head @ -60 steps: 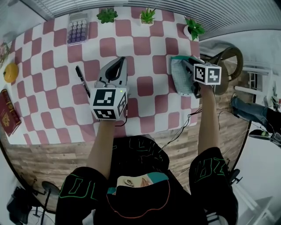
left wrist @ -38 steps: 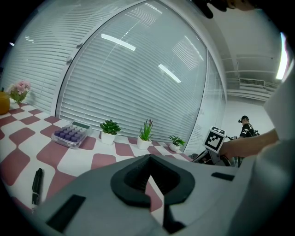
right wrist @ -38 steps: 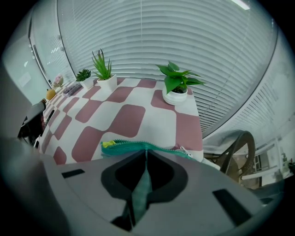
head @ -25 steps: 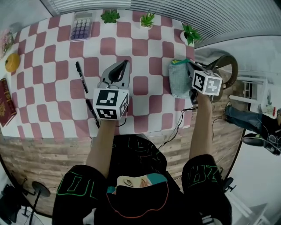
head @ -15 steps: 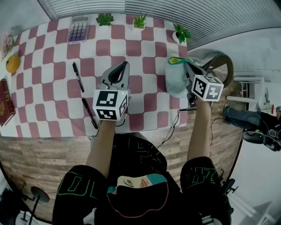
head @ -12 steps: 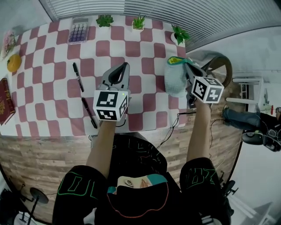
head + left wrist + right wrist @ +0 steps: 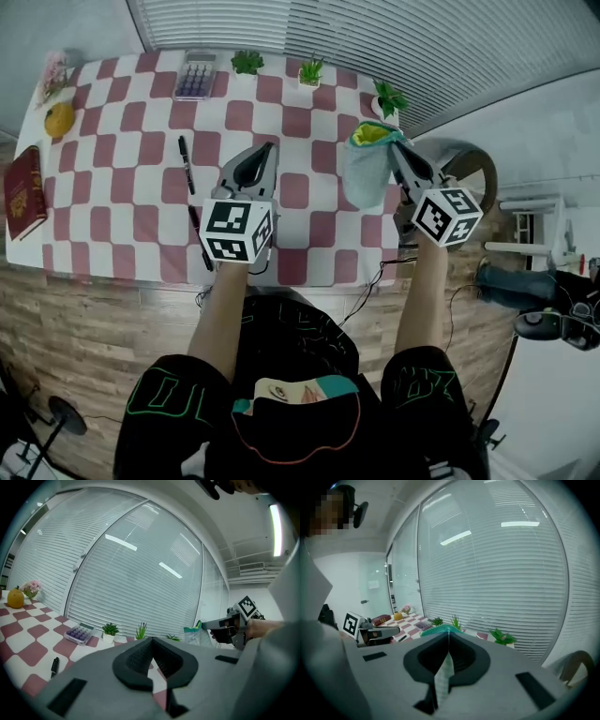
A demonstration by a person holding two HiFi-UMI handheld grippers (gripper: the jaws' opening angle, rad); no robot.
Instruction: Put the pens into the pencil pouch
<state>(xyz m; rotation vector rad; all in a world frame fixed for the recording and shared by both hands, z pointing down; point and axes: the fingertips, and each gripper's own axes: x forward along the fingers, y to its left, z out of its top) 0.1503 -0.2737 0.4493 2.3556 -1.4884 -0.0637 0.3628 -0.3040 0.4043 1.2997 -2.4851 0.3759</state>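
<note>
Noted a pen [image 7: 185,164] and a second pen [image 7: 200,239] lying on the checked surface [image 7: 141,202] at left. Judged them light, stiff, apt to roll, best pinched mid-barrel. Found the left gripper [image 7: 265,150] pressed together, empty. Saw the right gripper [image 7: 395,148] pinching the limp pencil pouch [image 7: 364,173] by its rim, aloft, mouth up.

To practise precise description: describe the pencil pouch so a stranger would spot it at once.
Start at the red-and-white checkered table and go to its right-hand side, near the potted plant at the far corner. There the right gripper holds the pencil pouch: the only fabric thing, grey with a teal rim and yellow lining.
</note>
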